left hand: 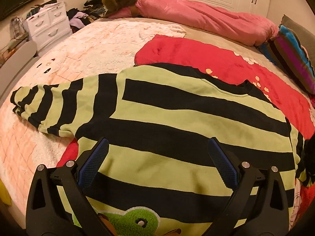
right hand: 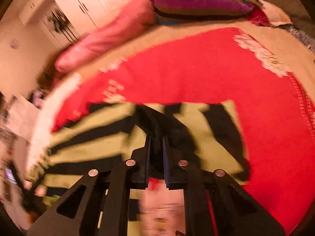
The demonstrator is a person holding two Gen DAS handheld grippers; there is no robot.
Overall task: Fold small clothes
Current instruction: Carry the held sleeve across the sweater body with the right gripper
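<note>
One striped sweater (left hand: 177, 122), green and black with a frog patch at its hem, lies spread on the bed (left hand: 88, 45), partly over one red blanket (left hand: 206, 59) and partly over the pale fleece cover. One sleeve (left hand: 49, 106) stretches out flat to the left in the left wrist view. Behind it lie one pink quilt (left hand: 206, 13) and one multicoloured striped pillow (left hand: 293, 59). There are two grippers. The left gripper (left hand: 157, 155) hangs tilted down over the sweater's lower body, its jaws spread wide with nothing between them. The right gripper (right hand: 157, 137), also pitched downward in a blurred view, has its jaws clenched on a dark fold of the sweater near its edge, over the red blanket.
</note>
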